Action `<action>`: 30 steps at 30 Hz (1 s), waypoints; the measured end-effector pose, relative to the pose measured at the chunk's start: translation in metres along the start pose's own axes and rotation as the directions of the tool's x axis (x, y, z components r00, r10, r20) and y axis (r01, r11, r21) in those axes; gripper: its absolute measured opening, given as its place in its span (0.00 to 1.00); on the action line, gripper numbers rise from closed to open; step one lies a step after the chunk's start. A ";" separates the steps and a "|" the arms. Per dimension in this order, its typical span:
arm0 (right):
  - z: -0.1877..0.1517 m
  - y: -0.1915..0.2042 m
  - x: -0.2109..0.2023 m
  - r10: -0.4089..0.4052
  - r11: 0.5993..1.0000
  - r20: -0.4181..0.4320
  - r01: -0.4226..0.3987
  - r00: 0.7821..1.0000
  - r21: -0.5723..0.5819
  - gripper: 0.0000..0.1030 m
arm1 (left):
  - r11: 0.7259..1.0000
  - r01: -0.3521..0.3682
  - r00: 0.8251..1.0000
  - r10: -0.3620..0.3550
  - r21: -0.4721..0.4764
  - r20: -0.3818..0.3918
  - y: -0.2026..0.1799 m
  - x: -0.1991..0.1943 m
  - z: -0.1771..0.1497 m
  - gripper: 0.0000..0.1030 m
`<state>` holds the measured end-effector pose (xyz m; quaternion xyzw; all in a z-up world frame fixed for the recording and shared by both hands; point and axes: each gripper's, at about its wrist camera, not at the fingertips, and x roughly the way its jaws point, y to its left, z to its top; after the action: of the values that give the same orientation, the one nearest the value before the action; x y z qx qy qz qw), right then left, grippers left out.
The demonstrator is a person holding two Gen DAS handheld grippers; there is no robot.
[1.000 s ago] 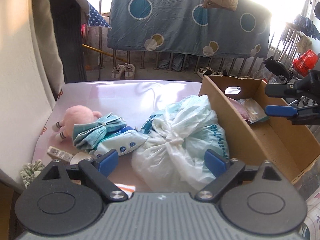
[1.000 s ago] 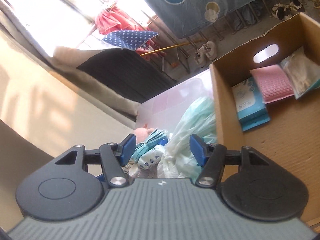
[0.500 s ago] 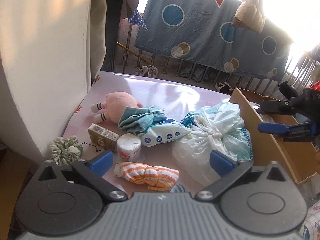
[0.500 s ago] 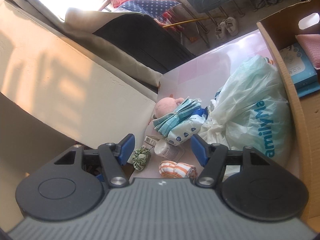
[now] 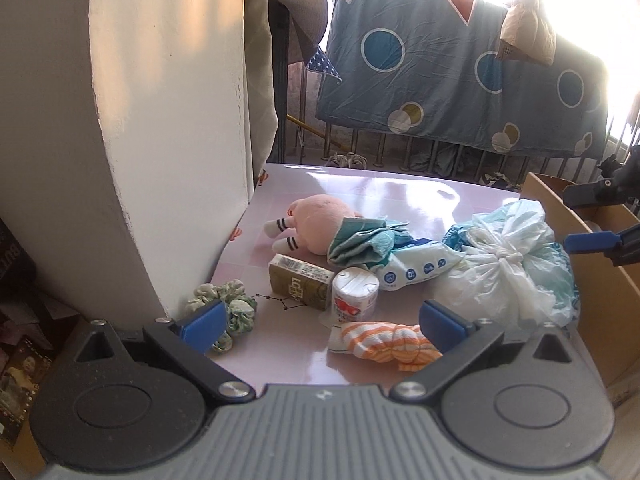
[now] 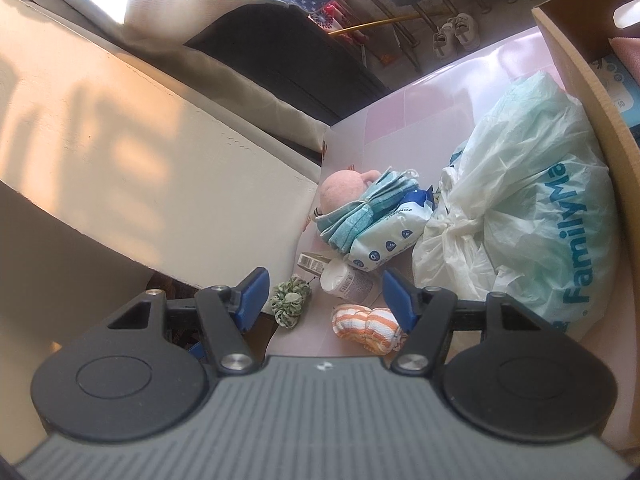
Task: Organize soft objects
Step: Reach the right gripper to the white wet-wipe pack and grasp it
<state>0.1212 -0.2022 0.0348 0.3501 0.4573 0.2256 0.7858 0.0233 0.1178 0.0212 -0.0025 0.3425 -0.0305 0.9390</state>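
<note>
Both grippers have been drawn back from the box [image 5: 592,280], so more of the pink table [image 5: 380,196] is seen; the left gripper [image 5: 320,324] has just been opening and is spread wide, nothing between its jaws; the right gripper [image 6: 324,294] is held partly open and empty. A striped sock [image 5: 380,346] lies nearest; a scrunchie [image 5: 236,304] at near left; a cup [image 5: 354,294] and carton [image 5: 298,286] beyond; a pink plush [image 5: 320,228] farther off, under a teal cloth [image 5: 364,242]; a tied bag [image 5: 508,264] rests against the box at right.
</note>
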 end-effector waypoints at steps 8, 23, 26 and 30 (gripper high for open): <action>-0.005 0.000 0.018 0.010 1.000 -0.034 -0.010 0.999 0.016 0.61 | 0.998 -0.019 0.999 0.016 0.064 0.038 -0.010 0.001 -0.002 1.00; 0.006 -0.023 0.058 -0.007 0.994 -0.055 0.013 0.998 0.112 0.58 | 0.971 0.047 0.995 -0.065 0.235 0.069 -0.060 0.033 0.003 0.92; 0.017 -0.031 0.074 -0.012 0.987 -0.060 0.022 0.998 0.160 0.53 | 0.962 0.066 0.995 -0.082 0.264 0.052 -0.070 0.052 0.008 0.85; 0.031 -0.043 0.103 -0.022 0.971 -0.093 0.043 0.995 0.234 0.51 | 0.946 0.077 0.996 -0.086 0.315 0.016 -0.084 0.084 0.012 0.69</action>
<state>0.1990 -0.1712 -0.0449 0.4230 0.5215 0.1722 0.7207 0.0904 0.0284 -0.0218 0.1323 0.3188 -0.1234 0.9304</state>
